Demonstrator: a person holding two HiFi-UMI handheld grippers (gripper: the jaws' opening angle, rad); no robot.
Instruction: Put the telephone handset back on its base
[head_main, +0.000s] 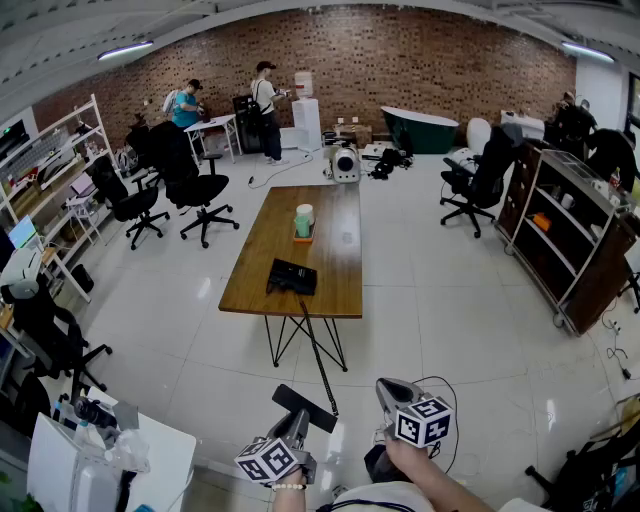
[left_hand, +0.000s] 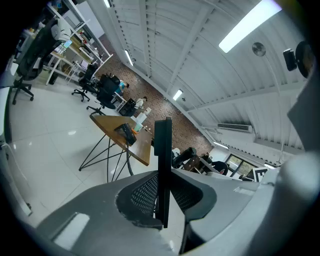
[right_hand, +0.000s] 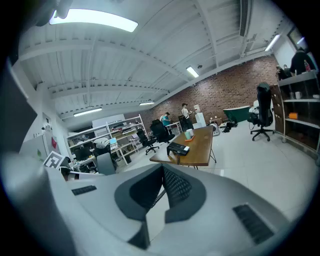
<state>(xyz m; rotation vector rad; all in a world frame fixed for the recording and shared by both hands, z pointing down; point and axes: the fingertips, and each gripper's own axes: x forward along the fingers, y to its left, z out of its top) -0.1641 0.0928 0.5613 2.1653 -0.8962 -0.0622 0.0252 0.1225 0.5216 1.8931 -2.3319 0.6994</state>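
Observation:
The black telephone base (head_main: 291, 276) sits on the near end of a long wooden table (head_main: 340, 250) far ahead of me. It also shows in the left gripper view as base (left_hand: 126, 134) and in the right gripper view as base (right_hand: 178, 148). A black cord (head_main: 318, 352) runs from it down toward me. Low in the head view my left gripper (head_main: 297, 420) is shut on the black handset (head_main: 305, 407). Edge-on, the handset (left_hand: 162, 145) stands clamped between that left gripper's (left_hand: 162, 186) pads. My right gripper (head_main: 384, 388) hovers beside it; the right gripper (right_hand: 162, 172) is shut and holds nothing.
A green-and-white cup (head_main: 304, 220) on an orange tray stands mid-table. Black office chairs (head_main: 195, 185) stand left of the table, shelving (head_main: 565, 235) at the right, a white desk (head_main: 110, 465) at my near left. Two people (head_main: 263, 105) stand by the brick wall.

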